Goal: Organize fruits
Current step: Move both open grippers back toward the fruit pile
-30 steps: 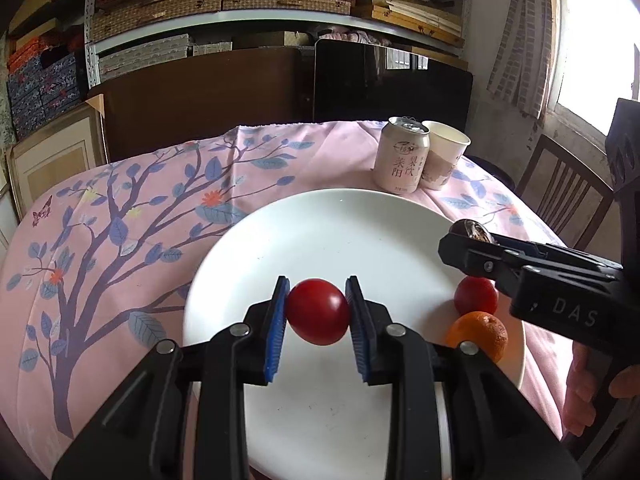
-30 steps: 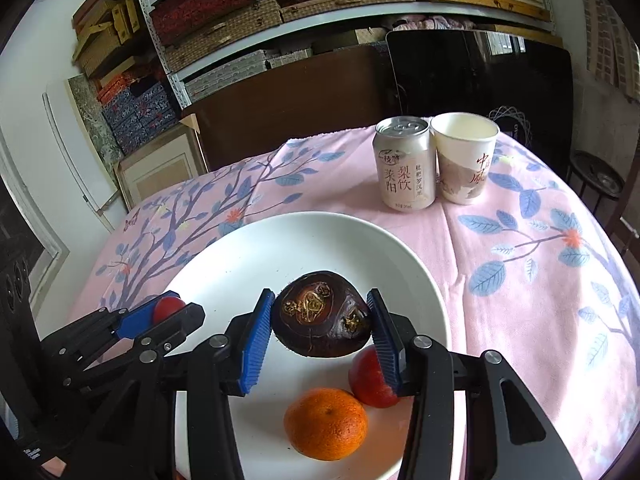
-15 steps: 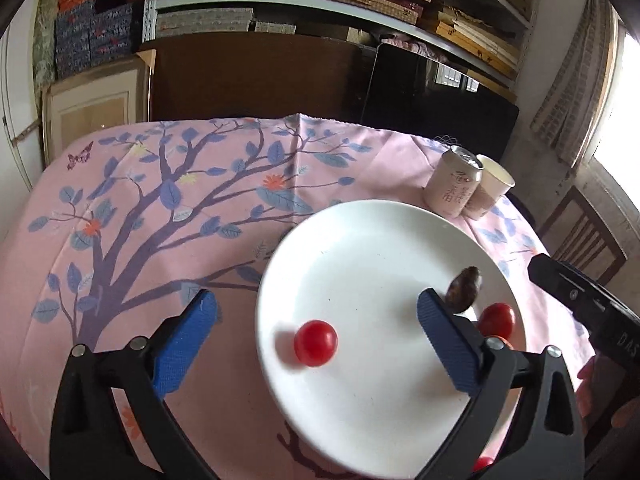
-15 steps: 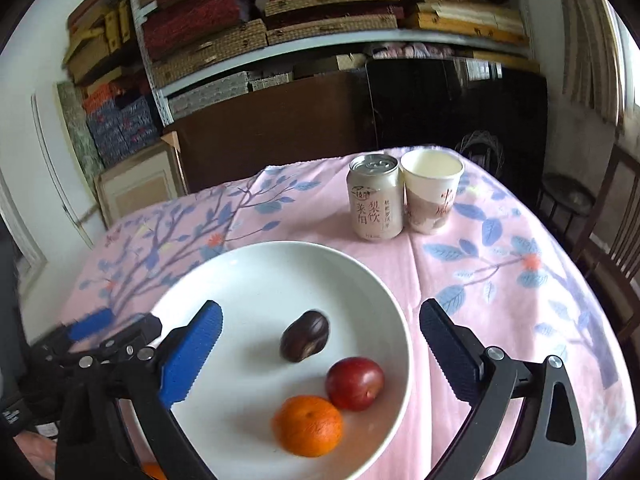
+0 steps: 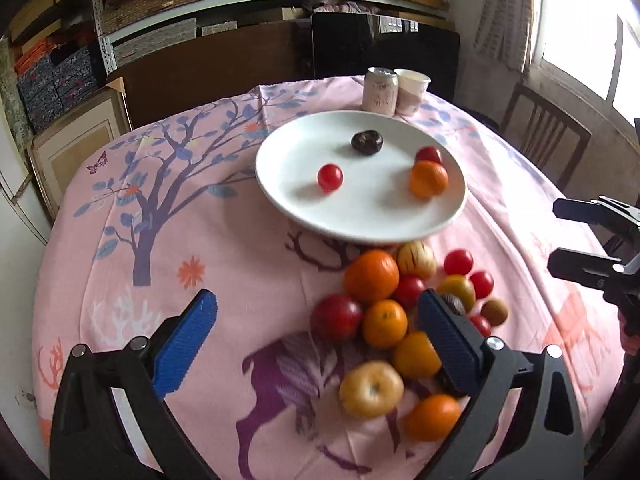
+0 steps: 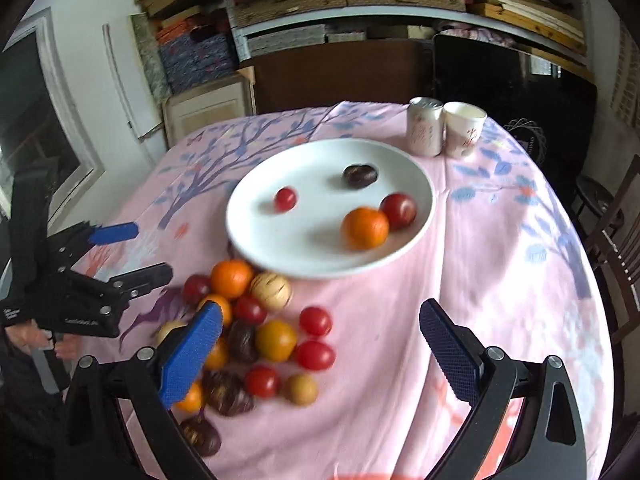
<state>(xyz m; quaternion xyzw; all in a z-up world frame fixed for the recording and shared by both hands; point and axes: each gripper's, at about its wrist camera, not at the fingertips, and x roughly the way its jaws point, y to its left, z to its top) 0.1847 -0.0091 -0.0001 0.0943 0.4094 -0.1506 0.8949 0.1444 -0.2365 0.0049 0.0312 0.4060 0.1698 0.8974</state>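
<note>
**Four fruits plated, most of the pile still waiting**

The tabletop [image 5: 168,240], covered in a pink tree-print cloth, carries the whole job. On its far half sits the white plate [image 5: 352,228], and it holds only four pieces: an orange [image 5: 428,179] touching a red fruit [image 5: 429,155] at the right side, a dark purple fruit [image 5: 366,142] toward the back, and a small red tomato [image 5: 330,177] alone near the middle.

Just in front of the plate lies the loose pile [image 6: 256,332], well over a dozen oranges, red tomatoes, yellow and dark fruits, bunched together on the cloth. By that count the task looks barely begun, with most of the sorting left.

The left gripper [image 5: 316,340] and the right gripper [image 6: 320,344] both hang over the pile with jaws spread wide and nothing between them. A can [image 6: 426,132] and paper cup [image 6: 464,128] stand behind the plate.
</note>
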